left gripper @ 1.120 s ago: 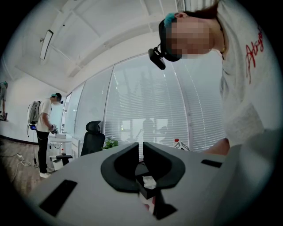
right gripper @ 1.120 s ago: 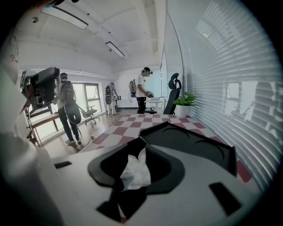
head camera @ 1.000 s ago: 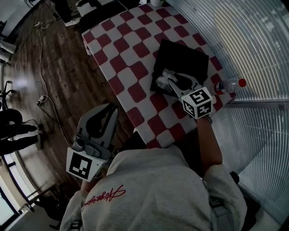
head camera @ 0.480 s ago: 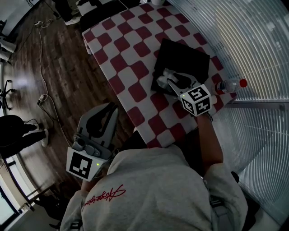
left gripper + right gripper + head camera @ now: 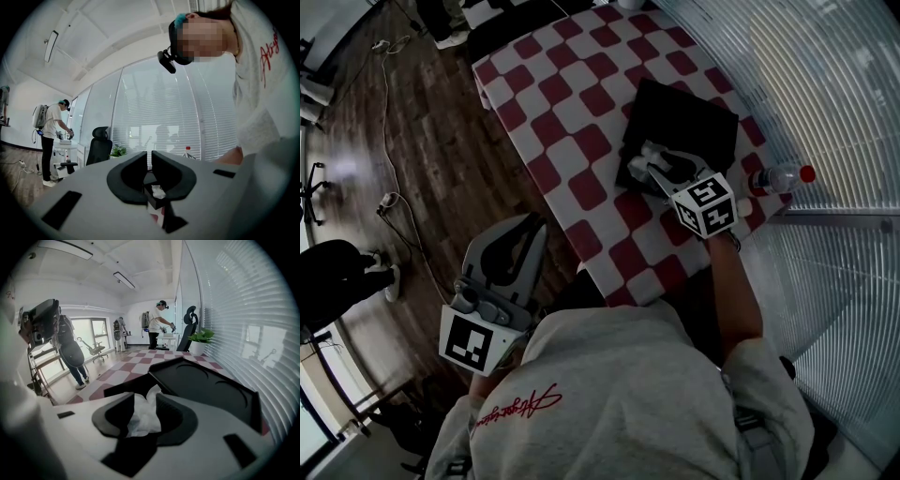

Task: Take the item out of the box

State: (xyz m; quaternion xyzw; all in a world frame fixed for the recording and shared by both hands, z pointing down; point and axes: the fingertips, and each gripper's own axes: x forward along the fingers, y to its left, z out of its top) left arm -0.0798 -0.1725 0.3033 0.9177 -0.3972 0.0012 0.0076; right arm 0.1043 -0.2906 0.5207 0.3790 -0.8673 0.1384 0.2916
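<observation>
A black box point(image 5: 684, 117) lies open on the red-and-white checked table point(image 5: 572, 103). At its near edge my right gripper point(image 5: 645, 161) points down into it. In the right gripper view a crumpled white tissue point(image 5: 143, 416) stands between the fingers of my right gripper point(image 5: 143, 404), and the box's black moulded tray point(image 5: 206, 383) lies just beyond. These jaws have just been opening and stand wide around the tissue. My left gripper point(image 5: 517, 230) hangs off the table over the wood floor. In its own view my left gripper point(image 5: 149, 159) shows only a slit and holds nothing.
A clear bottle with a red cap point(image 5: 778, 176) lies at the table's right edge beside window blinds. A cable point(image 5: 394, 202) runs across the floor on the left. People stand further off in the room point(image 5: 157, 326).
The right gripper has edged slightly further over the box's near edge and its marker cube has tipped a little. The left gripper has stayed in place.
</observation>
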